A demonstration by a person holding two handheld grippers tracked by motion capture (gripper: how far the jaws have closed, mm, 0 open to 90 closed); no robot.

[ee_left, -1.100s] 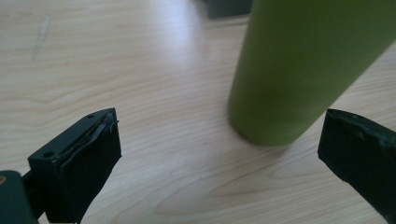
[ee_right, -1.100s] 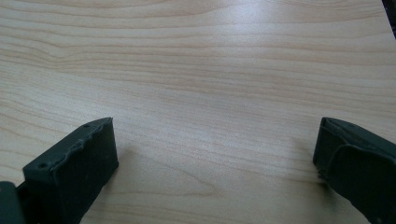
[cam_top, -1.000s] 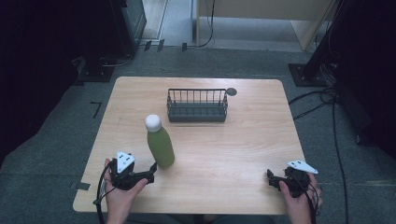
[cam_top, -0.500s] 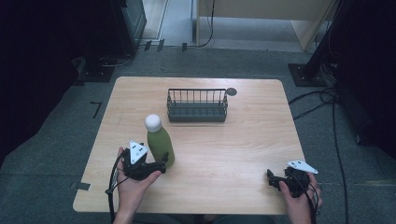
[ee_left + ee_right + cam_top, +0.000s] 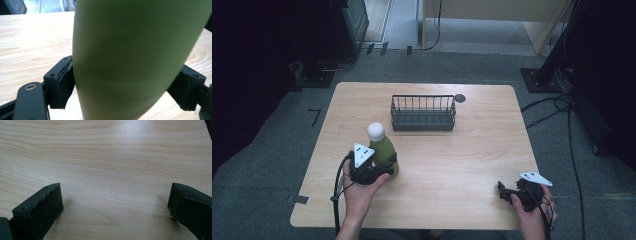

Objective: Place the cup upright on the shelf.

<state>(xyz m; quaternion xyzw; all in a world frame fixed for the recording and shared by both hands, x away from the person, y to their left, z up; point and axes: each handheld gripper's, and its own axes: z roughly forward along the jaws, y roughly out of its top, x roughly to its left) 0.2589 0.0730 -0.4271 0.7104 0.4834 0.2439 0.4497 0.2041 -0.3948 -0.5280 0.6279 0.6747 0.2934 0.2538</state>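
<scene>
A green bottle (image 5: 385,150) with a white round cap stands upright on the wooden table (image 5: 482,145), left of the middle. My left gripper (image 5: 384,169) sits low around its body. In the left gripper view the bottle (image 5: 132,57) spans the whole gap between the jaws, and both pads (image 5: 63,82) press against its sides. My right gripper (image 5: 504,192) rests near the table's front right corner. It is open, with bare wood between its pads (image 5: 42,212).
A dark wire basket (image 5: 423,113) stands behind the middle of the table, a small dark disc (image 5: 460,98) beside its right end. Cables trail over the floor on the right. Dark equipment stands beyond the table's far corners.
My left gripper has moved right from the front left of the table and has come around the bottle's lower body. The right gripper has stayed put.
</scene>
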